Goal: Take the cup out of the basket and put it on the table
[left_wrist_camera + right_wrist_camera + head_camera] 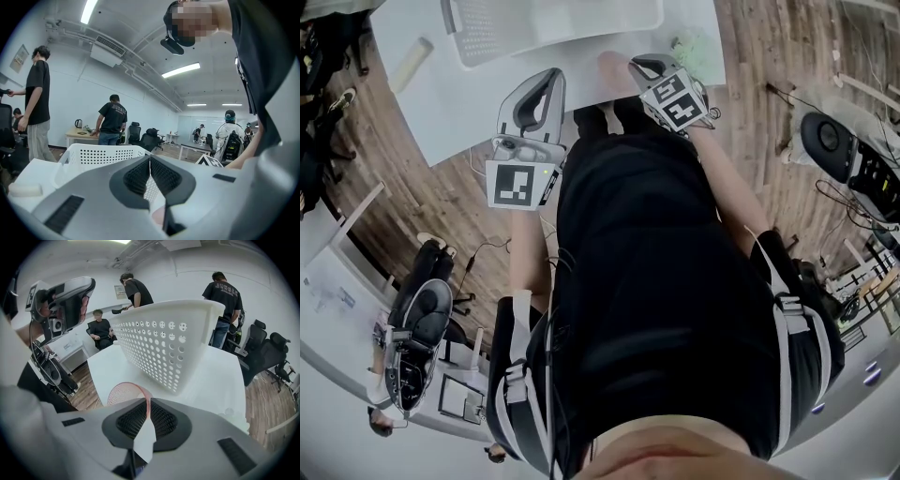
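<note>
Right tongs (pixel 148 406) clenched on thin rim of pink cup (pixel 123 393); cup just ahead-left of them, outside basket (pixel 164 343), over desk (pixel 215 376). Left tongs (pixel 150 161) clenched, empty. Probably light, thin-walled, flexible: rim pinch adequate, gentle pressure.

blocked: basket (pixel 164 343) wall upright just ahead of right claw (pixel 147 400) | open: bare desk (pixel 220 380) either side of basket

"JUNGLE" on a person's black shirt (pixel 224 295)
</note>
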`<action>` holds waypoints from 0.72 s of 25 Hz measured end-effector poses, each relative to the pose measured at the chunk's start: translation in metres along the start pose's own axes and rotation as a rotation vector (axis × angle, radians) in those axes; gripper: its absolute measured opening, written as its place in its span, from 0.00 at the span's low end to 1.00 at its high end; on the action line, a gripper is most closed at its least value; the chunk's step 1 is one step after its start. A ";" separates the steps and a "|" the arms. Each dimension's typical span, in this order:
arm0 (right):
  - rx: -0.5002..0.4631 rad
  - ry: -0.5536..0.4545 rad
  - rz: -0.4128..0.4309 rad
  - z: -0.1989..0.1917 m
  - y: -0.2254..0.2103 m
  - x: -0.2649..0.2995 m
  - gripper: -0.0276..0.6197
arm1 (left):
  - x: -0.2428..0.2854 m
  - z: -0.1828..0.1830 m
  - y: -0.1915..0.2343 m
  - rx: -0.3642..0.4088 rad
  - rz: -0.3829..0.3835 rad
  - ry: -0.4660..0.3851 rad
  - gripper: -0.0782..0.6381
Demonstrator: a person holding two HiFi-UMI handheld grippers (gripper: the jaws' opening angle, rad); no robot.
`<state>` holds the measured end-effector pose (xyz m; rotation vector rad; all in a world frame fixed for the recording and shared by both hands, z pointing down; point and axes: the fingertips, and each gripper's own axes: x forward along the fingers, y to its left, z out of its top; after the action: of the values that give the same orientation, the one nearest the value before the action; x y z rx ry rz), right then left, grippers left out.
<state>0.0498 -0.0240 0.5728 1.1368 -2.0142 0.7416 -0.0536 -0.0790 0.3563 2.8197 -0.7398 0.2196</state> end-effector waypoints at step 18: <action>0.044 -0.059 -0.068 0.025 -0.027 0.004 0.09 | -0.001 0.003 0.000 0.006 0.009 -0.004 0.14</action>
<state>0.0645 -0.0565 0.5649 1.2595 -2.0064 0.7284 -0.0541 -0.0788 0.3534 2.8237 -0.7535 0.2184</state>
